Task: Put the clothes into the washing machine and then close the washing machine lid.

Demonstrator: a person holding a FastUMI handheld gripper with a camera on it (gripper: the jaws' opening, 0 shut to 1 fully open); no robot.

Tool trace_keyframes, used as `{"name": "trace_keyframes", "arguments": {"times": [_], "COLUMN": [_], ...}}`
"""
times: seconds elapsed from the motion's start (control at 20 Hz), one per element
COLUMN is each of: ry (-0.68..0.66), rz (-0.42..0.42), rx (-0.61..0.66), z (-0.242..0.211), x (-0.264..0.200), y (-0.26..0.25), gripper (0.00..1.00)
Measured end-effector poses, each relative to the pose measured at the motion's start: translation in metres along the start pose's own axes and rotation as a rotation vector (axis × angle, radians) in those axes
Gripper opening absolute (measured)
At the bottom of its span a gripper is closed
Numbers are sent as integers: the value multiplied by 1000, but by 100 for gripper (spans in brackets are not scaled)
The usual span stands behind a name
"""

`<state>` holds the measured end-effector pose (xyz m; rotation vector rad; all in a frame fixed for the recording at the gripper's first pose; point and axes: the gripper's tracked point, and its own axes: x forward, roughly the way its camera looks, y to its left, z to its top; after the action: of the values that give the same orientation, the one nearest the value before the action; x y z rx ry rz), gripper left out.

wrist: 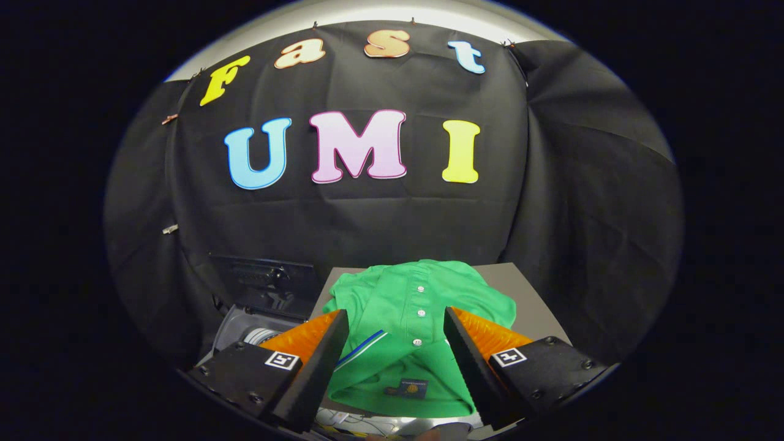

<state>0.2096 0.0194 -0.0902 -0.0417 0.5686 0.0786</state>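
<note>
- The gripper (395,318) is spread wide, its 2 fingers on either side of the shirt with nothing pinched between them. Can't really tell if they're touching the cloth or just hovering over it.
- Right between the fingers is the green polo shirt (416,306), folded-ish, with a buttoned placket running up the middle, a white and blue stripe near the left finger and a small dark tag at the near end.
- The shirt sits on a flat grey board (533,294), which pokes out beyond it on the far right.
- Off past the left finger, lower down, there's what looks like the washing machine (257,331): a pale rounded opening with a dark panel behind it. Can't make out the lid clearly from here.
- So I'd say we're at step 1, the grab. Shirt isn't in the washer yet.
- Next move as I read it: drop the fingers onto the fabric, close on a decent bunch of it, then lift and swing left to the opening. Soft cloth tends to slip or drag, so a deep bite seems smart.
</note>
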Motion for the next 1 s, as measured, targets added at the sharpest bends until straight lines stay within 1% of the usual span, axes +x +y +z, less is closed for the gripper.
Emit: {"name": "trace_keyframes", "arguments": {"times": [0.1,0.3,0.4,0.5,0.55,0.6,0.65,0.7,0.75,0.8,0.85,0.9,0.95,1.0], "ry": [45,99,141,200,254,274,228,261,253,259,270,260,272,257], "rz": [-17,-113,-136,-132,-120,-83,-68,-65,-70,-51,-57,-41,-49,-49], "rx": [-17,-52,-47,-30,-26,-6,38,63,54,31,25,10,36,50], "z": [-1,-5,-13,-33,-50,-55,-50,-54,-56,-57,-60,-59,-66,-54], "x": [21,58,72,85,92,91,95,93,94,92,90,87,95,85], "y": [2,-20,-31,-33,-34,-31,-28,-25,-26,-22,-18,-15,-13,-15], "gripper": [98,99,99,99,99,98,91,84,76,75,61,47,32,18]}}
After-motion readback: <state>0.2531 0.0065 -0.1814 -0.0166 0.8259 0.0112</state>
